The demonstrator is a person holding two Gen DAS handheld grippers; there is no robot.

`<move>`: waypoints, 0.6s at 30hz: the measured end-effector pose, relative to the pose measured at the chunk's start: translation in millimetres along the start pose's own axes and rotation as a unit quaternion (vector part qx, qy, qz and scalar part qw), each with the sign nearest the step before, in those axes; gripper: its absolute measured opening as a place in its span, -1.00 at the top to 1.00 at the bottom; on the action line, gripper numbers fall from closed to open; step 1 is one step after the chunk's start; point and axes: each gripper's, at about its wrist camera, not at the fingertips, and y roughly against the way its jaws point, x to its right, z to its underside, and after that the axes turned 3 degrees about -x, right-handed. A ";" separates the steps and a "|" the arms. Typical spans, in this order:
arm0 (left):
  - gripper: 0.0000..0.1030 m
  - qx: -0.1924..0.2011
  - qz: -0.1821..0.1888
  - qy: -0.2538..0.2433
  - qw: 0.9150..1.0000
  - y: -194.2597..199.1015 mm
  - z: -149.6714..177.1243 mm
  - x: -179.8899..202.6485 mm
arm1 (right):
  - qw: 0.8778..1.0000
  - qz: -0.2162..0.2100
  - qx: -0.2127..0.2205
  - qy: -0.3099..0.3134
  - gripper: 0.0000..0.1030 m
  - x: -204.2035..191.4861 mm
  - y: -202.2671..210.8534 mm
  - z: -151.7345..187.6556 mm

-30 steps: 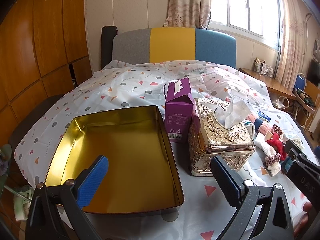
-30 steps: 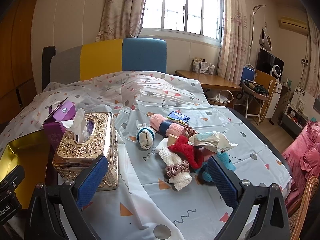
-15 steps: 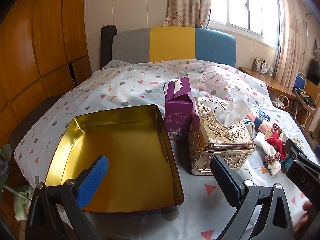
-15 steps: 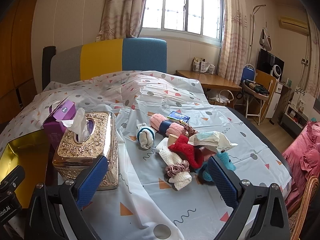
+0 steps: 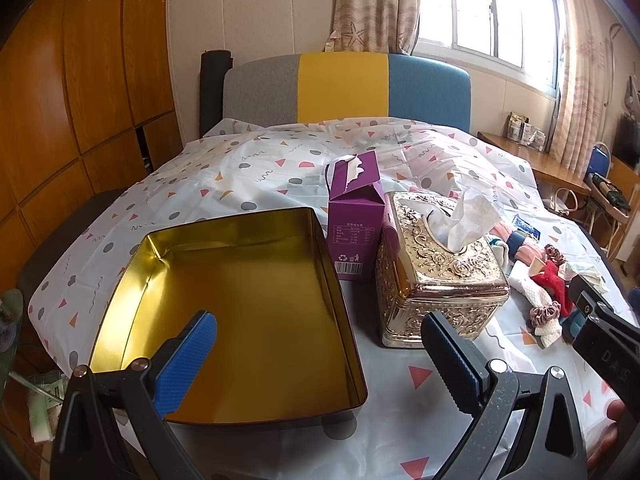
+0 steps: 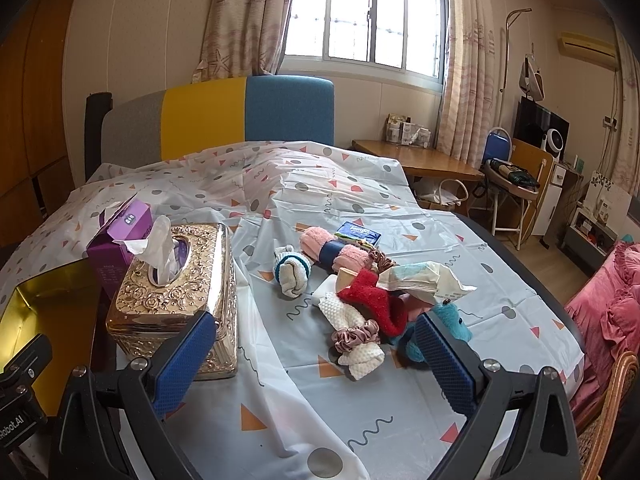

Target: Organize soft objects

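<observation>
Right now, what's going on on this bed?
A person holds a gripper in each hand over a covered bed, and nothing is picked up yet. The left gripper hangs with jaws open over an empty gold tin tray. The right gripper is open too, facing a heap of soft things: a pink scrunchie, a red fuzzy sock, a pink rolled towel. An ornate gold tissue box stands between tray and heap.

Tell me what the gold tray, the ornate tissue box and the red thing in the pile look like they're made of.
Tray: thin metal, probably tin, with a mirror-like gold lining that reflects its own walls.
Tissue box: embossed roses, shiny gold finish; metal or plated plastic, can't tell which.
Red thing: fuzzy knit fabric, matte and fluffy at the edges.
</observation>
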 end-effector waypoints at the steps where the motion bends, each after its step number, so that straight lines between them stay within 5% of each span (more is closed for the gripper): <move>1: -0.99 0.000 0.000 0.000 1.000 -0.2 0.0 0.1 | 1.000 0.000 0.000 0.000 -0.97 0.1 -0.1 0.1; 14: -0.99 -0.004 0.011 -0.010 1.000 -2.1 0.8 5.3 | 1.000 -0.002 -0.003 -0.004 -0.97 5.2 -2.5 1.3; 18: -0.99 0.001 0.114 -0.029 0.993 0.9 -6.8 11.7 | 0.998 -0.031 -0.021 -0.047 -0.97 35.4 -10.2 -10.4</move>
